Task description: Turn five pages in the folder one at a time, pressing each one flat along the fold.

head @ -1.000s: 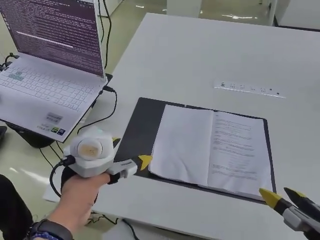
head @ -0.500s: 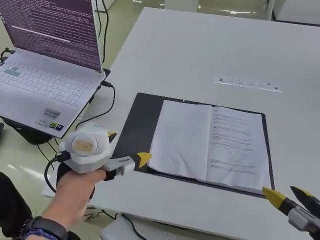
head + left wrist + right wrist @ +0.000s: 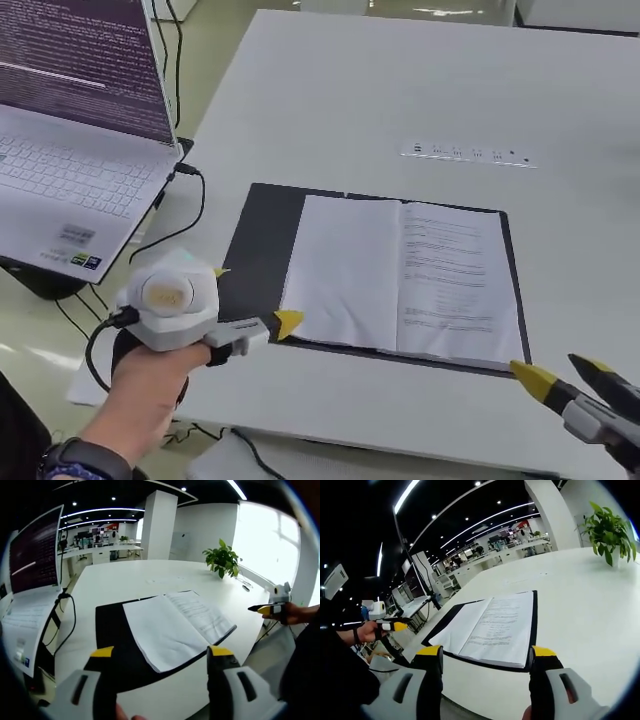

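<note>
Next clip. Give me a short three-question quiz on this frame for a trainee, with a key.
1. True or false: the left hand-held gripper and the right hand-held gripper are both open, gripping nothing.
2. In the head view, which page of the open folder carries printed text? A) left B) right C) both
3. Fill in: left of the folder in that view stands an open ___.
Key: 1 true; 2 B; 3 laptop.

Folder (image 3: 256, 250) matt black, likely plastic; pages (image 3: 345, 270) paper; table (image 3: 330, 90) smooth white.
</note>
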`<state>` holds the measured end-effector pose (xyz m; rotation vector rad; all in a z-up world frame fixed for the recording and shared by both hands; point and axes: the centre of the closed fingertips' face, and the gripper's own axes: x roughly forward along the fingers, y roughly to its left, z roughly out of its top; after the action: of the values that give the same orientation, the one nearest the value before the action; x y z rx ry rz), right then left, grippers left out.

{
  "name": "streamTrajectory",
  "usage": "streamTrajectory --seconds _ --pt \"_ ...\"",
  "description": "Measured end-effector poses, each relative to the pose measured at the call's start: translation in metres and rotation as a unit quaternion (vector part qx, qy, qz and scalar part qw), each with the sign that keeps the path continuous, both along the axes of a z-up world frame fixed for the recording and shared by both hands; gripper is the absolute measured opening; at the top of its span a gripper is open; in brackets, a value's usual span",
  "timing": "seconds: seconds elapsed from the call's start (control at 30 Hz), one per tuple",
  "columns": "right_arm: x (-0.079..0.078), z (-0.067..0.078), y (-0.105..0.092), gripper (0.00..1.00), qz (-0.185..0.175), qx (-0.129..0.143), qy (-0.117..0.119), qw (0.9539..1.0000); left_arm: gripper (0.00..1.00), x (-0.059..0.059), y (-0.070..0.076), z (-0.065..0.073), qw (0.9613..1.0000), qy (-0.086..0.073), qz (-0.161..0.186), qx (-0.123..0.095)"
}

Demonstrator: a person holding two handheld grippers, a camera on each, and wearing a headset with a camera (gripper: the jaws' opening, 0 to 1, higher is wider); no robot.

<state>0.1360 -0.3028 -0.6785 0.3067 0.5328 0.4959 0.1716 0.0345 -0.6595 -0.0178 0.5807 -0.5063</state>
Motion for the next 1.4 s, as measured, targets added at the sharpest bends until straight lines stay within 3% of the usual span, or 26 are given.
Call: streamTrajectory --seconds 0.37,0.6,1.1,1.4 --pt "0.004 0.004 -0.006 0.70 0.004 -0.005 -0.007 1.0000 0.74 0.002 -0.012 0.003 0.9999 0.004 -0.013 0.007" --pt "0.008 0.006 -0.002 0.70 0.014 -0.007 -0.011 0.9998 0.75 0.008 -0.028 0.003 0.9996 0.006 -0.028 0.004" --pt "0.011 0.006 -0.007 0.70 0.013 -0.008 -0.010 0.9998 0.75 0.035 -0.091 0.001 0.9956 0.005 -0.093 -0.009" --pt "0.014 0.009 -0.008 0.69 0.014 -0.005 -0.012 0.9998 0.76 0.041 -0.135 -0.001 0.9914 0.007 -0.130 -0.015"
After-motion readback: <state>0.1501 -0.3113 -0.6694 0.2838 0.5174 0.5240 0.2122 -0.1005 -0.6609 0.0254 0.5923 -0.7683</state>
